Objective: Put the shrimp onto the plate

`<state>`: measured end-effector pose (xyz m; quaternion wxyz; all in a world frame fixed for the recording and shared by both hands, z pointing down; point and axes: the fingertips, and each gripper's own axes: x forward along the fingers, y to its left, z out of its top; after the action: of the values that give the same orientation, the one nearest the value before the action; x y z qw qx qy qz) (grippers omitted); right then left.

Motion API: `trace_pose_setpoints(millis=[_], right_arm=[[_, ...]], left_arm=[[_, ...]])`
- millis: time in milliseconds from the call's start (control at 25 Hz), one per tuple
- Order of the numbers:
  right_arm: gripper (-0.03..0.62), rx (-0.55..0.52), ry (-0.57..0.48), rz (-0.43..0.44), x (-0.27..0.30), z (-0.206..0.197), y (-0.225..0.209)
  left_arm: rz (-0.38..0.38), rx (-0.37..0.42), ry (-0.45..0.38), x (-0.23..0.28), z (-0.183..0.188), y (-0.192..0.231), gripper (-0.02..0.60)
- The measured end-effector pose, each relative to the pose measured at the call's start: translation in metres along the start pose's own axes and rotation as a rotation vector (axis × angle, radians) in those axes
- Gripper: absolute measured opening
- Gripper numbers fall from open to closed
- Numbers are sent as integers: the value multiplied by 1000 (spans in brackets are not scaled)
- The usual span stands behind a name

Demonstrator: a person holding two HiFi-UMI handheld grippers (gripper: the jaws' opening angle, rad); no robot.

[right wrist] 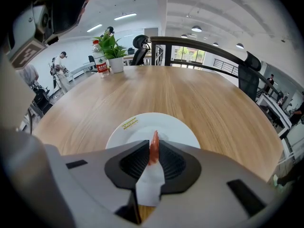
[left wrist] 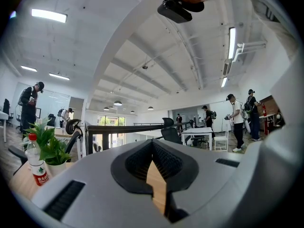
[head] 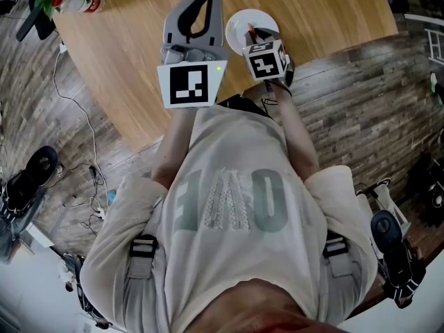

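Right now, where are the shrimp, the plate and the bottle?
shrimp (right wrist: 154,148), right gripper view, its orange tail.
plate (right wrist: 178,131), right gripper view, bare white surface.
bottle (right wrist: 99,61), right gripper view, its label.

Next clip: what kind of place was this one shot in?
Most likely an open-plan office or lab floor: white desks with black office chairs, strip lights on a bare ceiling, and several people standing about. The work is at a round wooden table holding a white plate.
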<state>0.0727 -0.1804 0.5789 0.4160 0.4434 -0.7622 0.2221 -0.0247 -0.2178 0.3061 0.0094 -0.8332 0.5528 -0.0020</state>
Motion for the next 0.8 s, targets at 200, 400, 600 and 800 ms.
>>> trace_pose_setpoints(millis=[200, 400, 600, 800], right_arm=[[67, -1, -1, -1, 1, -1, 0], [67, 14, -22, 6, 2, 0, 1], [69, 28, -54, -18, -1, 3, -1], [164, 71, -136, 11, -16, 24, 2]], left_arm=[[-5, 2, -3, 0, 0, -1, 9], [-2, 6, -3, -2, 0, 1, 9], [-5, 9, -7, -3, 3, 0, 9], [-7, 14, -12, -4, 6, 1, 9]])
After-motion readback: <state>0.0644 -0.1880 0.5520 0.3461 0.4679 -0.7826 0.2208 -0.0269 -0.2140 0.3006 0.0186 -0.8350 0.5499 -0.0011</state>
